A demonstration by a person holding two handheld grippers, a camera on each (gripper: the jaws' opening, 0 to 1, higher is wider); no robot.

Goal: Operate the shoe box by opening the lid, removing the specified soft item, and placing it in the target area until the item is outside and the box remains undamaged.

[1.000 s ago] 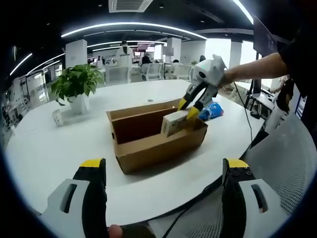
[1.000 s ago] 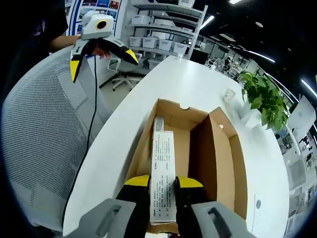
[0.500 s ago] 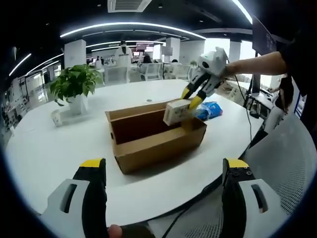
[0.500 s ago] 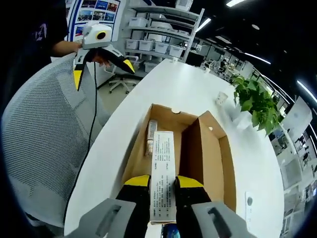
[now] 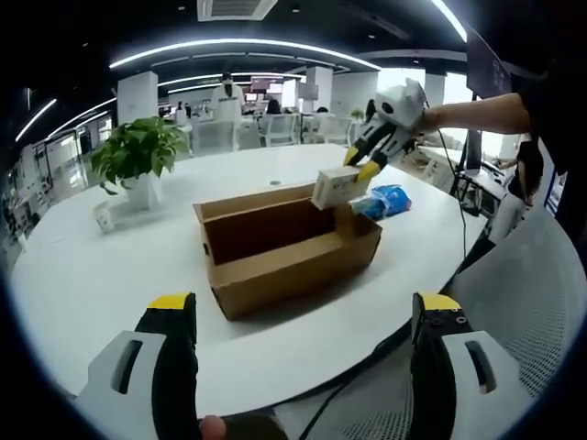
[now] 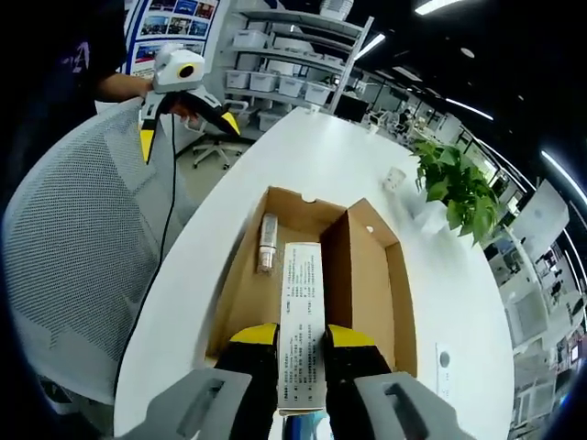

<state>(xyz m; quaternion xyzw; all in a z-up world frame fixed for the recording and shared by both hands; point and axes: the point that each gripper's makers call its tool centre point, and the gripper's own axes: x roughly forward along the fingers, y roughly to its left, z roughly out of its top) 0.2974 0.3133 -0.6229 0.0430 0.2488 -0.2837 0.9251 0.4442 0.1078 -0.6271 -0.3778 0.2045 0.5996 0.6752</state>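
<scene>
One white carton (image 6: 301, 335) gripped by the right claw (image 6: 301, 344) above an open shoe box (image 5: 286, 245), left claw (image 5: 303, 316) spread wide, blue packet (image 5: 383, 201) on the counter (image 5: 92, 284).

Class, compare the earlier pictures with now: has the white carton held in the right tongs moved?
Yes. In the left gripper view the white carton, gripped by the right tongs, has risen from inside the cardboard shoe box to above its rim.
</scene>
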